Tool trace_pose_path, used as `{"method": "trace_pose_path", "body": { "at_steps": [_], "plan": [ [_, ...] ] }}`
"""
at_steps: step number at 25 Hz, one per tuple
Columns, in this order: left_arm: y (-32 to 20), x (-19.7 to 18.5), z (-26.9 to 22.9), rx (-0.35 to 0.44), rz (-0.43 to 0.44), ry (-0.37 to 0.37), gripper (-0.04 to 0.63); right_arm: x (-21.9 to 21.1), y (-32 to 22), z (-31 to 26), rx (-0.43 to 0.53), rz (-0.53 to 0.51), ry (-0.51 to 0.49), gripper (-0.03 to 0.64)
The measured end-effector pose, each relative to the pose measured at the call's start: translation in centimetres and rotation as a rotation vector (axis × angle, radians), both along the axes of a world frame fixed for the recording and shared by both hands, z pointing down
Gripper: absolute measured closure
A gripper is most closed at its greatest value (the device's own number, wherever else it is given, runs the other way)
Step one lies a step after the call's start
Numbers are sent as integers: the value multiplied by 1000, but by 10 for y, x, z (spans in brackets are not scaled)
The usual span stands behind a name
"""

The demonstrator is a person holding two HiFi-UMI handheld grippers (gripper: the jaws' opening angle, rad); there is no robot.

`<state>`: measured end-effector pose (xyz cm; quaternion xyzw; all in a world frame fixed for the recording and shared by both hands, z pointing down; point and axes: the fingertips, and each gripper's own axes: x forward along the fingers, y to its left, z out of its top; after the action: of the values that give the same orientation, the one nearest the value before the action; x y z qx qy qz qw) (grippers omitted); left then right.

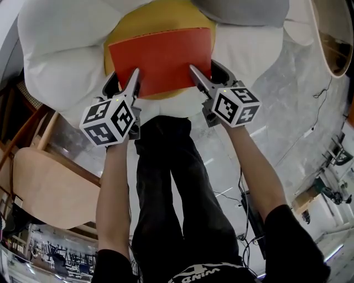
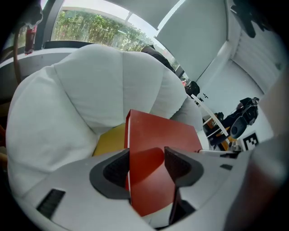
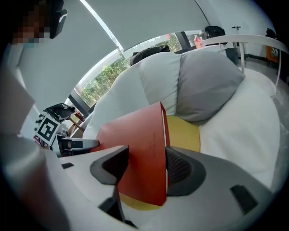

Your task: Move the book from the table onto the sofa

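Book (image 1: 160, 58), red, cover up, sits between your two tools above the yellow cushion (image 1: 160, 16) at the middle of the white sofa (image 1: 61, 50). You hold it along its near edge, one tool at each near corner.

Left tool (image 2: 146, 167): jaws closed on the book. The left near corner fills the gap, with a dark pad pressed on each cover. A thin white line of pages shows along the book's edge.

Right tool (image 3: 145, 168): jaws closed on the book too, at the right near corner. The jaws stand wide, with the book's full thickness between the pads. The narrow side facing this tool carries faint lettering, too small to read.

Head view: one grey finger of each tool lies across the top cover and the other goes under it. Both marker cubes face up toward you.

Placement: the book covers most of the yellow cushion. Yellow shows past its far edge and in a strip below its near edge. You cannot tell from any view whether the underside touches the cushion. The grey cushion (image 3: 207, 85) lies just behind the yellow one.

Your legs (image 1: 171, 182), in black trousers, stand at the sofa's front edge on the pale marbled floor (image 1: 298, 94).
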<state>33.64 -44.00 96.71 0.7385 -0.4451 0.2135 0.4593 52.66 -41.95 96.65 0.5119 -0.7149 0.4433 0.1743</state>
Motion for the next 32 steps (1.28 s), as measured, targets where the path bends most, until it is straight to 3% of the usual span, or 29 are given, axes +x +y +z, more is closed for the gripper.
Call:
{"method": "trace_pose_path", "body": {
  "at_steps": [15,32],
  "plan": [
    [1,6,52,-22,10,-26,347,5,3,56,-29,11,-1,367],
    [5,9,67,-33,-8,-22,347,6,5,68,-31,23,17,367]
  ]
}}
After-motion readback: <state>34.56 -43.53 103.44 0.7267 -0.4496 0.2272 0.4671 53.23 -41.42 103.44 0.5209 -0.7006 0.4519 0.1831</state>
